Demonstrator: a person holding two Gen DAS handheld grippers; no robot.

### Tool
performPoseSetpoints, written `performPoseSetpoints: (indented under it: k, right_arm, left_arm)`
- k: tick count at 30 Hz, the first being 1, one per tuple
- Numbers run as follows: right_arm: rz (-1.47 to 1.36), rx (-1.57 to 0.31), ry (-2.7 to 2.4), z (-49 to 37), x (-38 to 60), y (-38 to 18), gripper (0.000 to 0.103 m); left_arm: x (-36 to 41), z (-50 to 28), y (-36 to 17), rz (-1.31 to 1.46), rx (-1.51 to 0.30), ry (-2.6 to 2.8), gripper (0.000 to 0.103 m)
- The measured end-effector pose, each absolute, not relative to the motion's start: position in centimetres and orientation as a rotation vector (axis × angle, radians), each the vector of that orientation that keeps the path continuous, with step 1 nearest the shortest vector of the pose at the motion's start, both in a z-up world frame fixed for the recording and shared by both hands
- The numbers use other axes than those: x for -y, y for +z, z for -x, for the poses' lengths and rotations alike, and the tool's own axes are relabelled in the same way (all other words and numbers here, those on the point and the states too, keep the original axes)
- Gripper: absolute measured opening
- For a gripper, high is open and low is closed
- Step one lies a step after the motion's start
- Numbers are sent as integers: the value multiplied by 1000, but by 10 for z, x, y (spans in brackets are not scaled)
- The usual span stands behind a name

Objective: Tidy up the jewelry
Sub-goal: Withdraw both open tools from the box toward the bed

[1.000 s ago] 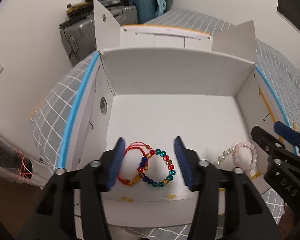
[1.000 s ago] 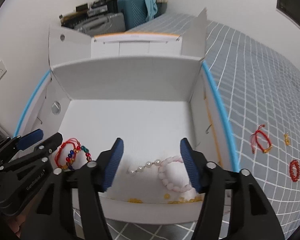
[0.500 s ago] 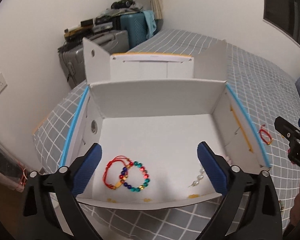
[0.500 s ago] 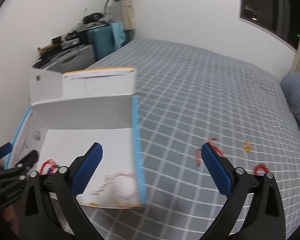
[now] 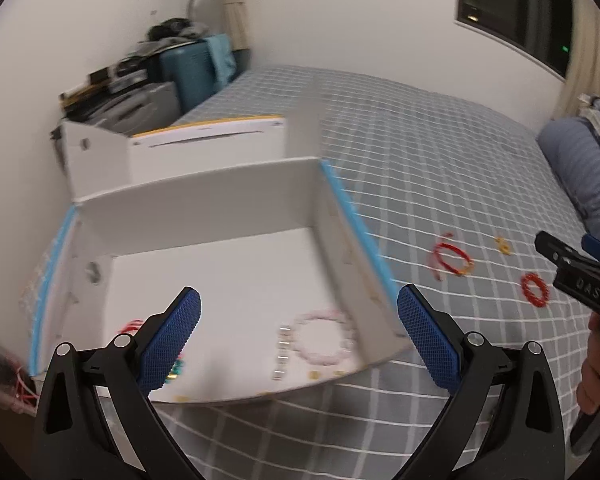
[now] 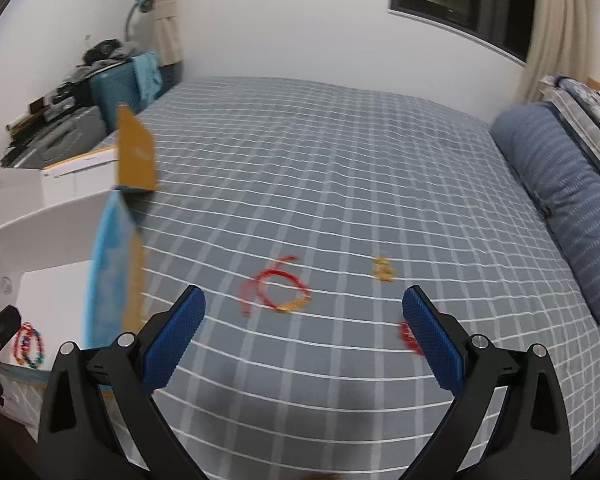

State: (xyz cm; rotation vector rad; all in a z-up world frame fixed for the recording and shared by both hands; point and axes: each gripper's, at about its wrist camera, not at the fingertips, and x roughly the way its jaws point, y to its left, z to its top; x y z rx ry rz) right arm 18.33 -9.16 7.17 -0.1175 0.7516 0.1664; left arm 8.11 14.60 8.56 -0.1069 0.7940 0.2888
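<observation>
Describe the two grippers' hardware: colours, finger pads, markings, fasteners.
Both match: the left gripper and right gripper have matte black angular plastic linkage arms with silver round pivot fasteners. Each finger carries a blue, mesh-textured pad. Seen from the left wrist view, the right gripper's side has embossed lettering reading roughly "DAS". No cables visible.

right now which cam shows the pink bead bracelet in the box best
The left wrist view: the pink bead bracelet lies fully visible, though blurred, on the white box floor. The right wrist view doesn't show it; the box wall hides that area.
</observation>
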Motion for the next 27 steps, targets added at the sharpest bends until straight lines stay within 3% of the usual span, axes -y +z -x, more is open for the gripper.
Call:
performPoseSetpoints:
  k: [21, 27]
  right_arm:
    - [59, -888, 28, -234, 219, -1, 95]
    - [66, -928, 8, -242, 230, -21, 88]
  left_arm:
    - [18, -91, 23, -9, -896, -7, 97]
    - [36, -82, -9, -6, -954, -66, 97]
